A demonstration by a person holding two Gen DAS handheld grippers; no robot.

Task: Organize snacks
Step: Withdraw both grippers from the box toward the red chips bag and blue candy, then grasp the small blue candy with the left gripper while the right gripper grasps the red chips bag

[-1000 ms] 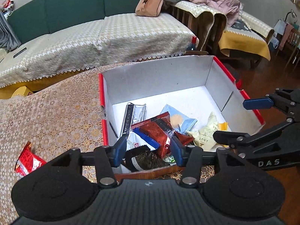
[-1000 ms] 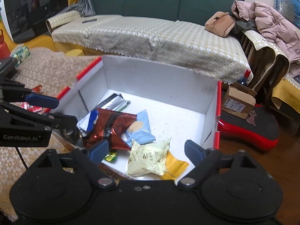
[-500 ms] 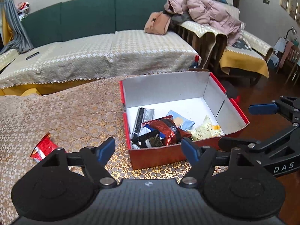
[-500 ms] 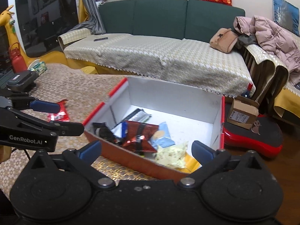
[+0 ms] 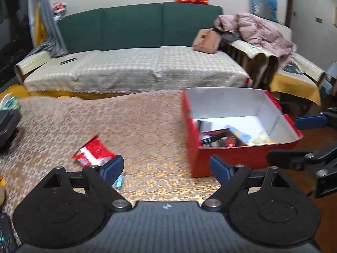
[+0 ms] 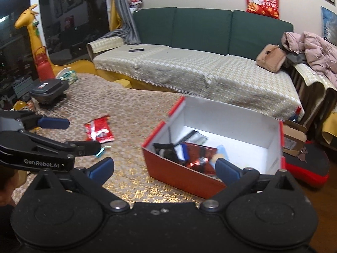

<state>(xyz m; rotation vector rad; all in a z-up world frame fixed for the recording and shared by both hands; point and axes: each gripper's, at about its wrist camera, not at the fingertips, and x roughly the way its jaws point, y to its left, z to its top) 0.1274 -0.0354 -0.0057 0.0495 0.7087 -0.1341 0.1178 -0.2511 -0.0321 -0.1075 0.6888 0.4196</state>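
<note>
A red box with white inside stands on the gold tablecloth and holds several snack packets. A red snack packet lies on the cloth left of the box, with a small teal candy beside it. My left gripper is open and empty, above the cloth between the red packet and the box. My right gripper is open and empty, near the box's front corner.
A green sofa with a beige cover runs behind the table. A black device sits at the table's far left. A pink coat and a tan bag lie on the sofa. A cardboard box sits right of the table.
Both grippers have pulled back and up from over the box and swung left. The left jaws, nearly shut a second ago, have opened wide. The red packet and teal candy now show.
</note>
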